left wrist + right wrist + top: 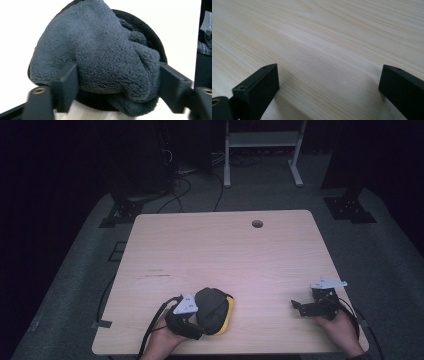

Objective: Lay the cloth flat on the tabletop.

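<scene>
Gripping a fleece bundle (100,57), left tool (192,312) rests on pale table (225,250); right tool (329,82) wide.

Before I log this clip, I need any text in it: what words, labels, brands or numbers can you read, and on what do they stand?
None can be read.
Table: a short dark line of print near its left edge, too small and blurred to read.
Fleece cap, dark grey with a yellow part: no label or brand shows.
Left gripper and right gripper: no markings show.
</scene>
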### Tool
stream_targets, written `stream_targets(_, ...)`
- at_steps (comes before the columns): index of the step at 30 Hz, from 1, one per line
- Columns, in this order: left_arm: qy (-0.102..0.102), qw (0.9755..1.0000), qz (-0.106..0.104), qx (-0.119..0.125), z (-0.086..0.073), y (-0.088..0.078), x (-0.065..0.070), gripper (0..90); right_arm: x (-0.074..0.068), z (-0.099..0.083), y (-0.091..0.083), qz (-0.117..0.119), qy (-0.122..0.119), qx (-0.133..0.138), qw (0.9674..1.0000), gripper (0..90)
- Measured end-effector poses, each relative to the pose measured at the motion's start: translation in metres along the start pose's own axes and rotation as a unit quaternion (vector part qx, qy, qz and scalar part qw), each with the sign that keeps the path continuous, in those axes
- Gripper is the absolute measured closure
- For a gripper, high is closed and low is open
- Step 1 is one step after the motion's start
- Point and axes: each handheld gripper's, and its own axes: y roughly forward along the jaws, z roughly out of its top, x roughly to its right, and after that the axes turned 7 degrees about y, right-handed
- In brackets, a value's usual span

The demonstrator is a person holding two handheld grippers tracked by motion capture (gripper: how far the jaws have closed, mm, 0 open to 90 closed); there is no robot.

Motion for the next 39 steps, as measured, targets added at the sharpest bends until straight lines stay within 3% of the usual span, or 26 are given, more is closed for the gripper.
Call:
stream_targets(4,0.002,1.0,0.002,0.005,0.002,-0.005,0.001,49.2,0.0,0.0,0.0,0.0,0.0,0.0,1.0,2.0)
stream_targets(8,0.004,1.0,0.0,0.004,0.007,-0.009,-0.001,56.6,0.0,0.0,0.0,0.0,0.0,0.0,1.0,2.0)
stream_targets(22,0.015,0.9986,-0.016,0.048,0.045,-0.012,-0.015,59.5,0.0,0.0,0.0,0.0,0.0,0.0,1.0,2.0)
stream_targets(31,-0.008,0.997,-0.041,0.065,0.07,0.014,-0.04,59.5,0.0,0.0,0.0,0.0,0.0,0.0,1.0,2.1)
stream_targets(39,-0.026,0.9971,-0.029,0.065,0.079,0.035,-0.065,59.0,0.0,0.0,0.0,0.0,0.0,0.0,1.0,2.0)
